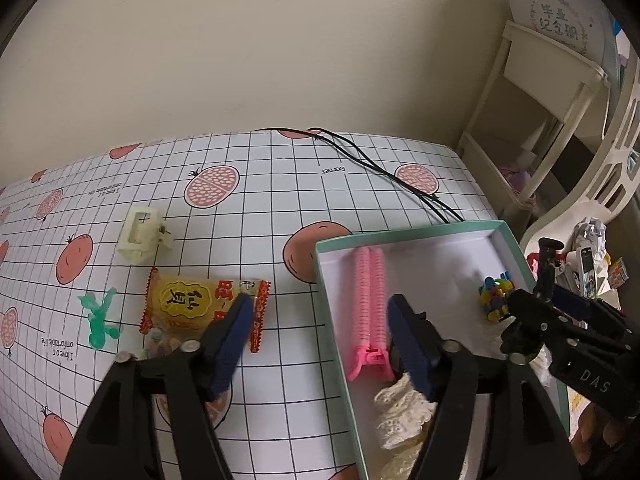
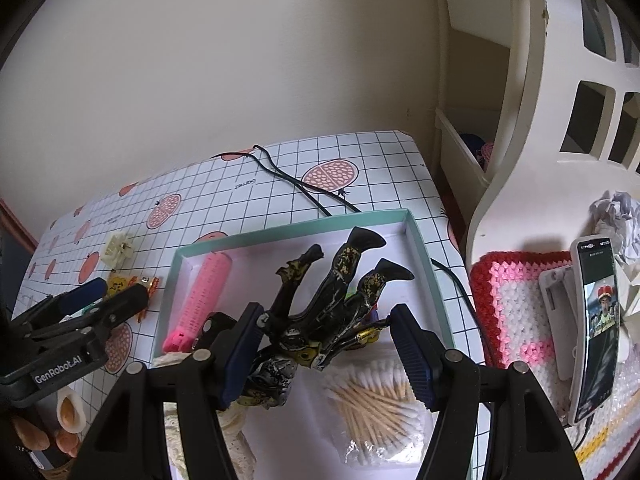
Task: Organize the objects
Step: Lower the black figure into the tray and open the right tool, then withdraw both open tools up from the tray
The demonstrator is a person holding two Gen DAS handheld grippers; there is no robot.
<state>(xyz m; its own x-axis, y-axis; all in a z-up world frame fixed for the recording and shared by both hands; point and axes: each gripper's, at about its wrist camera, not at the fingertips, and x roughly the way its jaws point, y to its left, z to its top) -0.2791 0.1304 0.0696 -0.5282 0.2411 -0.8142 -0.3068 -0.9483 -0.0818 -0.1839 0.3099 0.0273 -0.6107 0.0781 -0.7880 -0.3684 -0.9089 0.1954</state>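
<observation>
A teal-rimmed white box (image 1: 412,232) sits on the checked tablecloth. A pink hair roller clip (image 1: 370,300) lies inside it by the left wall. My left gripper (image 1: 320,302) stands open astride that wall; one finger hangs over a yellow snack packet (image 1: 192,304) and the other is just right of the clip, with no pad pressing on it. My right gripper (image 2: 326,316) is shut on a black and gold claw hand (image 2: 320,304), held over the box with its pointed fingers up. In the right wrist view the left gripper (image 2: 116,290) shows at the far left.
On the cloth left of the box lie a cream claw clip (image 1: 140,236) and a green figure (image 1: 98,316). The box also holds cream lace (image 1: 404,412), a colourful bead toy (image 1: 494,298) and bagged cotton swabs (image 2: 376,404). A black cable (image 1: 380,168) runs behind. A phone (image 2: 596,320) stands at the right.
</observation>
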